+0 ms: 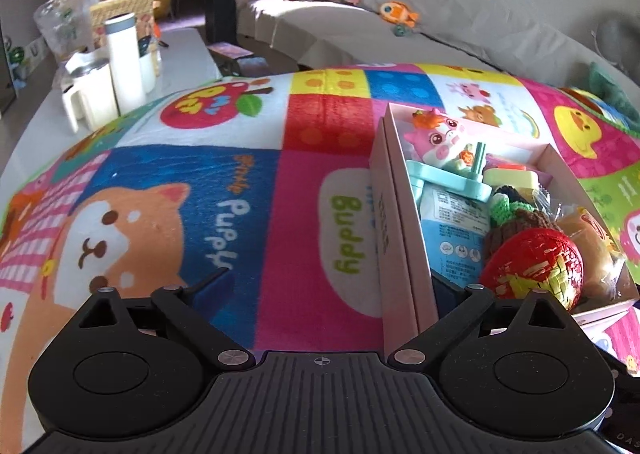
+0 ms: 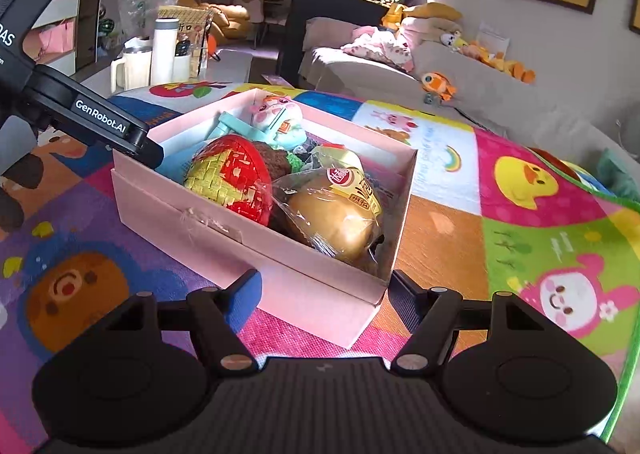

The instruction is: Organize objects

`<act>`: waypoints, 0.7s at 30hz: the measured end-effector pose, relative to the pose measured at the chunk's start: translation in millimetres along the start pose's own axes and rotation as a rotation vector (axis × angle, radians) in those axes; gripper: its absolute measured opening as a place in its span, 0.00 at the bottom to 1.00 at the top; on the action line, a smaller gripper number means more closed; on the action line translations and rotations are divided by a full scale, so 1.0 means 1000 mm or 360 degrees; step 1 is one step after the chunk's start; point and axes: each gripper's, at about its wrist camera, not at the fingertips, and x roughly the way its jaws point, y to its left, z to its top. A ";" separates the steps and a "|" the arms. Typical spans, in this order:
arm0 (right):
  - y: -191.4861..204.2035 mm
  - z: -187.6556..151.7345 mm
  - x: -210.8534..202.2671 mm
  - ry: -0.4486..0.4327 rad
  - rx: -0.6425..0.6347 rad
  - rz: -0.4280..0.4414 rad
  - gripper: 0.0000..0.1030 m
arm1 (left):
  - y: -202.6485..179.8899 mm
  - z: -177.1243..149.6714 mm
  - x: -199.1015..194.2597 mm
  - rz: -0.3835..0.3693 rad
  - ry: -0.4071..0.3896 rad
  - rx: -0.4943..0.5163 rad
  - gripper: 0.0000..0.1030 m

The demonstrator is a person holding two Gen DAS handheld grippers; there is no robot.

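1. Straddling the near corner of the pink box (image 2: 280, 266), the right tongs (image 2: 324, 290) are spread wide, one finger on each side of that corner and pinching nothing.
2. Spread just as wide, the left tongs (image 1: 326, 286) have one finger over the play mat (image 1: 224, 189) and the other inside the box's left wall (image 1: 394, 213), close to the red and yellow egg (image 1: 532, 266). In the right wrist view the left tool reaches over the box's far-left rim.
3. Everything to be organized appears to sit inside the box: the egg at the left, a wrapped bun (image 2: 340, 213) beside it toward the near-right corner, a blue packet (image 1: 456, 230), a crocheted brown and green item (image 1: 516, 217), a teal plastic piece (image 1: 452, 177) and a pink figure (image 1: 434, 137) toward the far end.
4. Risk, as I judge it: the box is heaped, with the egg and bun standing above the rim. Nudging or tilting the box could roll the egg out onto the mat.
5. Closing the left tongs as they stand could crush the thin wall or catch the egg's foil instead.
6. The soft mat may let the box skid under a one-sided push.
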 end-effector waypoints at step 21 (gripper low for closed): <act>0.024 -0.042 -0.055 0.0089 0.0293 0.0060 1.00 | -0.002 -0.097 -0.092 -0.0136 -0.0202 0.0005 0.97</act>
